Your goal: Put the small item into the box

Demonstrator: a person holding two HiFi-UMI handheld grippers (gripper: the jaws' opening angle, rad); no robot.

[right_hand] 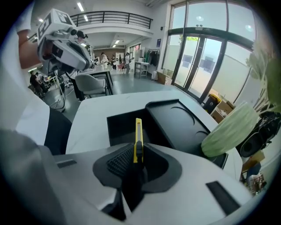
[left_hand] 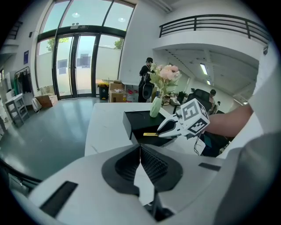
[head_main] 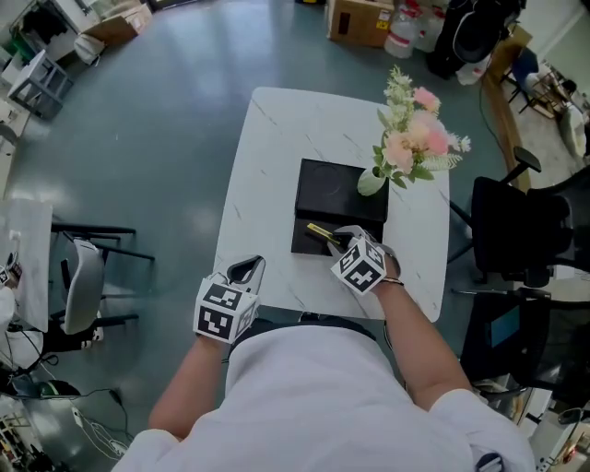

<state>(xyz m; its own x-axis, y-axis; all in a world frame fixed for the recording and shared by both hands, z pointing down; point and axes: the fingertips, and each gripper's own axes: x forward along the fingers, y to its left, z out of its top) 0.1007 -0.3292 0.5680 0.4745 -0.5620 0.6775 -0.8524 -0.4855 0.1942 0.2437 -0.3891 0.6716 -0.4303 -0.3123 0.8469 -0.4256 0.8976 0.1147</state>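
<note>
A yellow utility knife [head_main: 320, 231] is clamped between the jaws of my right gripper [head_main: 346, 241], blade end pointing forward. In the right gripper view the knife [right_hand: 138, 136] sticks out over the open black box [right_hand: 120, 125]. The box [head_main: 307, 241] lies on the white marble table [head_main: 267, 166], and its black lid [head_main: 341, 189] lies flat just behind it. My left gripper [head_main: 247, 270] hovers by the table's near edge, left of the box, with its pads [left_hand: 151, 165] together and nothing between them. From there the right gripper [left_hand: 169, 127] and the knife [left_hand: 150, 134] show above the box [left_hand: 140, 121].
A pale green vase of pink and white flowers [head_main: 371, 182] stands at the lid's right edge, close to my right gripper. A black office chair [head_main: 521, 226] stands right of the table, a white chair [head_main: 83, 286] left of it. Cardboard boxes [head_main: 359, 20] sit on the floor beyond.
</note>
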